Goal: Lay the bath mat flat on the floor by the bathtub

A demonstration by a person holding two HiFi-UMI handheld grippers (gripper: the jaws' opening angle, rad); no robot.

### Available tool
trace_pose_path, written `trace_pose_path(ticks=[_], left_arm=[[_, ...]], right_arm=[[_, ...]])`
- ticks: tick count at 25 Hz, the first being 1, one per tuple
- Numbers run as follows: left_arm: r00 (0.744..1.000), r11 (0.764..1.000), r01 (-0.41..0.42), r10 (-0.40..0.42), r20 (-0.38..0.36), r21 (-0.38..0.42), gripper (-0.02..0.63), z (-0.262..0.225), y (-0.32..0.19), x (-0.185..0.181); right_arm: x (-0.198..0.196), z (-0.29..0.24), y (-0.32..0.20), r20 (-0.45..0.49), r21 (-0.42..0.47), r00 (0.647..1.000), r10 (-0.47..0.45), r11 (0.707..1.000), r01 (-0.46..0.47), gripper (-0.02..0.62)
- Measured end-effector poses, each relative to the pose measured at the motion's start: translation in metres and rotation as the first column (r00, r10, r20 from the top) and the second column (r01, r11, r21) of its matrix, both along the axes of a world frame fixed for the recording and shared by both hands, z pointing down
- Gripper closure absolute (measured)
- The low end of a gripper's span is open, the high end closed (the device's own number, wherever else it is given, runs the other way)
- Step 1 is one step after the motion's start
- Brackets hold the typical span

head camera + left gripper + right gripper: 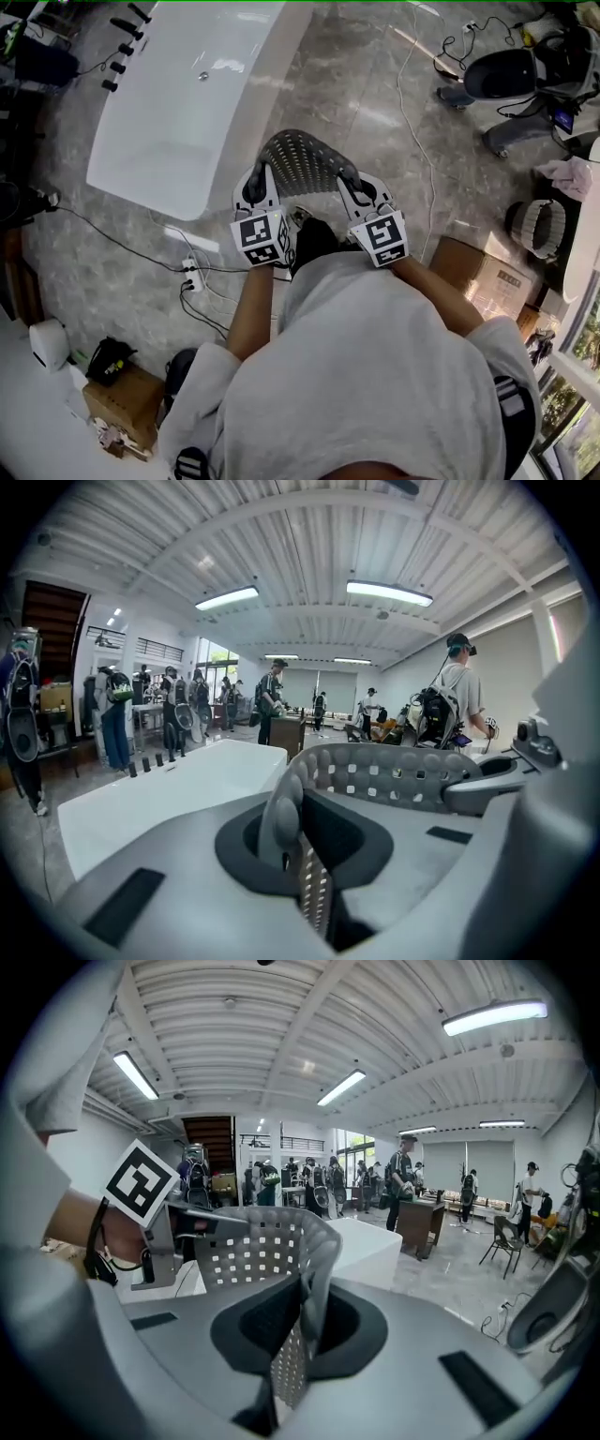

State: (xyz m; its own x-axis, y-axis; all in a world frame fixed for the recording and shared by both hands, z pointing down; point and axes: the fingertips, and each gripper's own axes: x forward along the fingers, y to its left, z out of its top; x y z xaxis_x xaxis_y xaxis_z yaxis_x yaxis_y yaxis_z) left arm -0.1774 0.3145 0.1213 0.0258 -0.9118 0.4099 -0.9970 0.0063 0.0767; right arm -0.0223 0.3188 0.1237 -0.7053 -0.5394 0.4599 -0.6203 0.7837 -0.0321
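Note:
A grey perforated rubber bath mat hangs off the floor, arched between my two grippers. My left gripper is shut on the mat's left edge, and my right gripper is shut on its right edge. The white bathtub stands just beyond and to the left. In the left gripper view the mat curves out of the left gripper's closed jaws toward the bathtub. In the right gripper view the mat rises from the right gripper's closed jaws, and the left gripper's marker cube shows behind it.
A power strip with black cables lies on the marble floor left of my legs. A white cable runs along the floor to the right. Cardboard boxes sit at both sides, and a black chair stands far right. People stand in the background.

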Motion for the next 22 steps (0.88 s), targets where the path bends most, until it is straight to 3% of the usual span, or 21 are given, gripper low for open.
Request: trace_pose_path(ticks=[10,15,22], left_arm=[[0.99,0.989,-0.135,0.133,0.036,0.054,0.578,-0.003,-0.072,-0.014],[0.99,0.986,-0.143,0.141,0.03,0.084,0.578,-0.009,-0.099,-0.03],[0.986,0.985,-0.152,0.146,0.075,0.084,0.578,-0.008,-0.141,-0.044]], right_arm=[[-0.021,-0.001,-0.051,-0.031,0.037,0.997,0.067,0.997,-0.065,0.572],[-0.033,-0.003,-0.075,-0.029,0.038,0.995,0.091,0.995,-0.09,0.572],[-0.042,0.008,-0.118,0.0,0.029,0.993,0.115,0.993,-0.115,0.572]])
